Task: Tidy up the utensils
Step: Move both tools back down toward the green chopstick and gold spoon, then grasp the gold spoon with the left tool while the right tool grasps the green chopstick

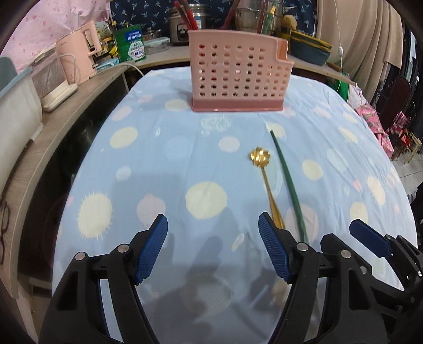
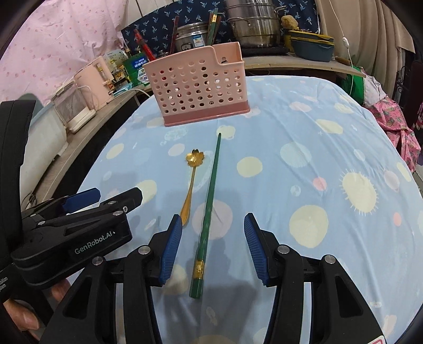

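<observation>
A pink perforated utensil holder (image 1: 238, 76) stands at the far end of the table and shows in the right wrist view too (image 2: 198, 87). A gold flower-bowl spoon (image 1: 265, 182) (image 2: 191, 180) and a green chopstick (image 1: 286, 182) (image 2: 210, 211) lie side by side on the cloth. My left gripper (image 1: 212, 225) is open and empty, left of the spoon's handle. My right gripper (image 2: 212, 225) is open, its fingers either side of the chopstick's thick end, above it.
The table has a light blue dotted cloth (image 1: 185, 164). A wooden side shelf (image 1: 53, 127) on the left holds a pink kettle (image 1: 79, 58) and boxes. Pots and a cooker (image 2: 251, 23) stand behind the holder. The left gripper's body (image 2: 71, 227) is close beside my right one.
</observation>
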